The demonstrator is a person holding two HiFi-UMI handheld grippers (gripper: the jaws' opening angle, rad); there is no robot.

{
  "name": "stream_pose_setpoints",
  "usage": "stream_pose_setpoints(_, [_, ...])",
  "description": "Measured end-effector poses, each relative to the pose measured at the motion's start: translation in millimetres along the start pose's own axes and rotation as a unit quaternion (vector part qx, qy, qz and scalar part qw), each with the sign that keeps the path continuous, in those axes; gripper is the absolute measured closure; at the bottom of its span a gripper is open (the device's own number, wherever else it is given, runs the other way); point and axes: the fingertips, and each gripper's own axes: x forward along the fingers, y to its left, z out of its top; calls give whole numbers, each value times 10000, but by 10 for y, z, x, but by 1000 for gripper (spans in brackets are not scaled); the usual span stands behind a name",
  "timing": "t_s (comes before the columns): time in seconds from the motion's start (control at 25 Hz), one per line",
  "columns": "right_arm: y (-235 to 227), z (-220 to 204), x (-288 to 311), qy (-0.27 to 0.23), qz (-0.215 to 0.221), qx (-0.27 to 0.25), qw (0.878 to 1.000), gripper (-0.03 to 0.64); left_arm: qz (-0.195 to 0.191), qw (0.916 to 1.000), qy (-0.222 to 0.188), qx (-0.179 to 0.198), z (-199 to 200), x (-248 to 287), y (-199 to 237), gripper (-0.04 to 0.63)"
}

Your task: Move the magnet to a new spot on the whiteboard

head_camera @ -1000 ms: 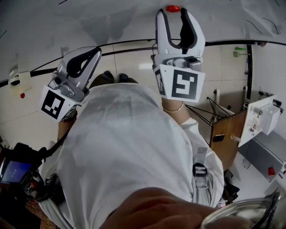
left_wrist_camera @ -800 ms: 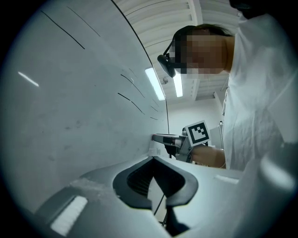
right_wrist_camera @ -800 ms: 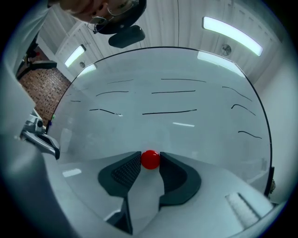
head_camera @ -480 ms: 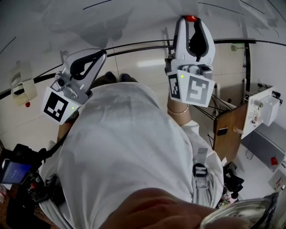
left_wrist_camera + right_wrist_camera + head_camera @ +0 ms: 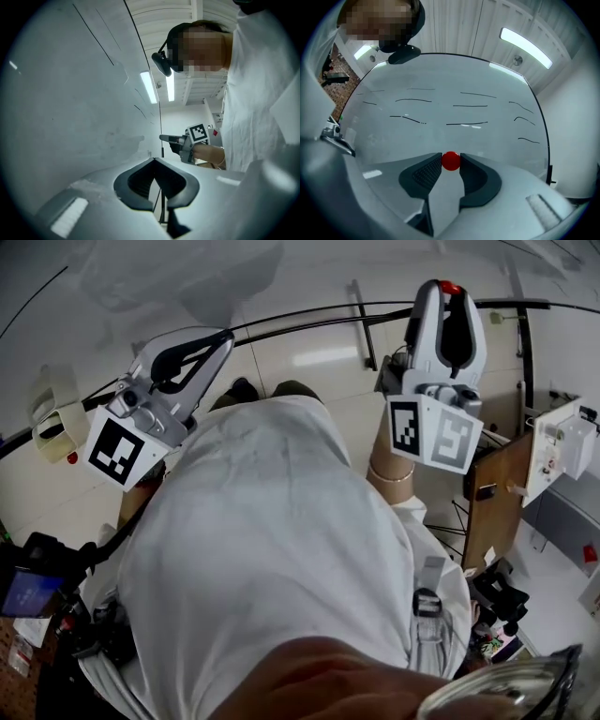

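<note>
A small round red magnet (image 5: 451,161) sits against the whiteboard (image 5: 454,79), pinched between the dark pads of my right gripper (image 5: 451,162), which is shut on it. In the head view the same magnet (image 5: 451,287) shows at the tip of the raised right gripper (image 5: 449,294), near the whiteboard (image 5: 187,268) and its dark frame. My left gripper (image 5: 221,337) is held up to the left of it, shut, with nothing in it; its tips (image 5: 153,160) meet close beside the whiteboard (image 5: 70,117).
Short black marker strokes (image 5: 466,124) cross the board above the magnet. The board's dark frame (image 5: 309,315) runs below both grippers. A pale holder (image 5: 52,423) hangs at the left, a white box (image 5: 562,451) and a wooden panel (image 5: 492,512) stand at the right.
The right gripper's jaws, open below the magnet a second ago, have closed on it. The gripper and magnet have since shifted rightwards in the head view. The left gripper has barely moved.
</note>
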Motion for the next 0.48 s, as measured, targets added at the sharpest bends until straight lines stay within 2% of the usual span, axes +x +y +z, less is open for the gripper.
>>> stream_pose_setpoints(0.08, [3,-12,-47,17,5,-16,10000,494,67,9999,-41,86,44,-11,91,594])
stream_pose_setpoints(0.24, [39,-76,-92,37,143,81,9999,494,-49,9996,-221,195,116,32,66,594])
stream_pose_setpoints(0.48, [223,-54,-112,86,657,235,9975,494,248,9995,76,177,92,37,107,594])
